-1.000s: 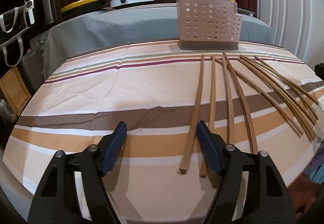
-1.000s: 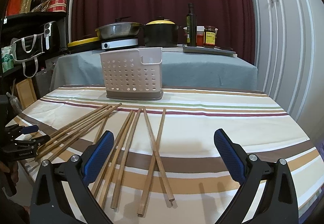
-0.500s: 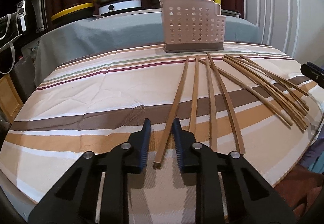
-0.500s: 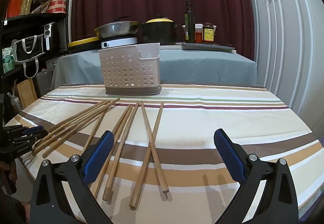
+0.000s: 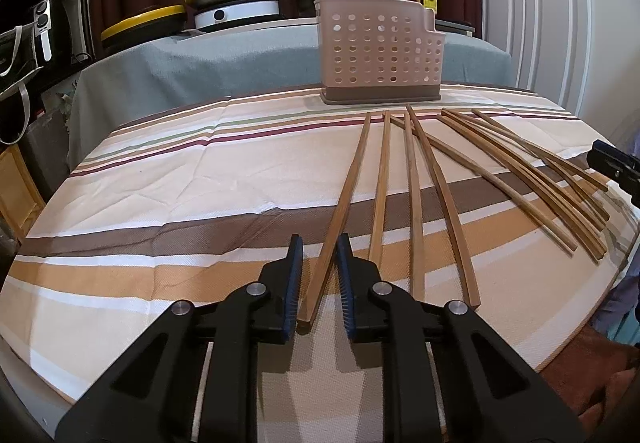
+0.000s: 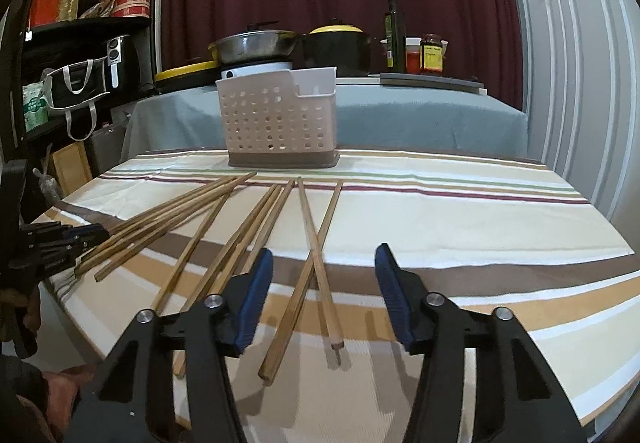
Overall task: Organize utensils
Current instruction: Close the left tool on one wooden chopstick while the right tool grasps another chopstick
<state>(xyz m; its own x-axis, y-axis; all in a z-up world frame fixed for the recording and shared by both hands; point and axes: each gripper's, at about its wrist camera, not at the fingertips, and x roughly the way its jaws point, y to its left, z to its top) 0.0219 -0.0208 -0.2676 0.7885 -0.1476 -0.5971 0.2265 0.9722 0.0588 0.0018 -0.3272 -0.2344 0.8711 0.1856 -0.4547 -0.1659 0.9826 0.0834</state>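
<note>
chopstick (image 5: 344,199): leftmost of those fanned on striped tablecloth (image 5: 180,183), near end between left gripper (image 5: 319,255) pads, narrow gap, contact unclear | right gripper (image 6: 323,263): wide open, empty, over two crossed chopsticks (image 6: 316,267) | utensil caddy (image 6: 278,119): upright at far edge

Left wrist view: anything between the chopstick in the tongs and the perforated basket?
Nothing visible. The leftmost wooden chopstick sits between the left tongs; bare striped tablecloth leads up to the beige perforated plastic basket. Other chopsticks lie to its right.
</note>
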